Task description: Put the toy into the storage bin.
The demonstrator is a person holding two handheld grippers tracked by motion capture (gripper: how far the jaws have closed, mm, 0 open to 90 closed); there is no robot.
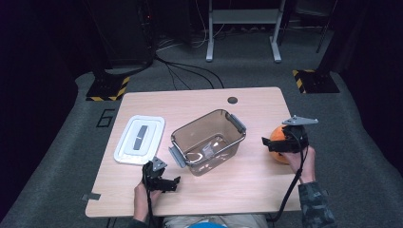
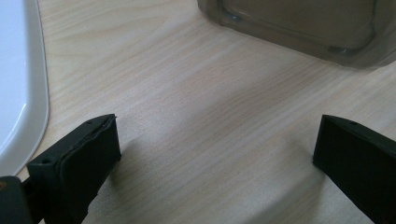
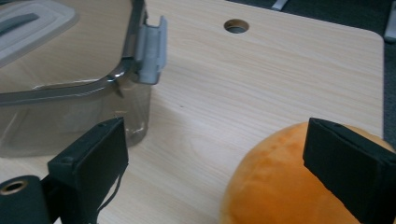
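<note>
An orange, soft-looking round thing lies near the table's right edge. My right gripper hovers at it, open. In the right gripper view the orange thing bulges up at the lower right, the right jaw lies over its top, and the left jaw stands off it above bare wood; the right gripper grips nothing. A clear brownish bin stands mid-table with nothing in it. My left gripper rests low at the front left, open; the left gripper has only wood between its jaws.
A white lid lies flat left of the bin, its edge close to my left jaw. The bin's grey latch faces the right gripper. A round cable hole sits at the table's back edge. Bare wood lies between bin and orange thing.
</note>
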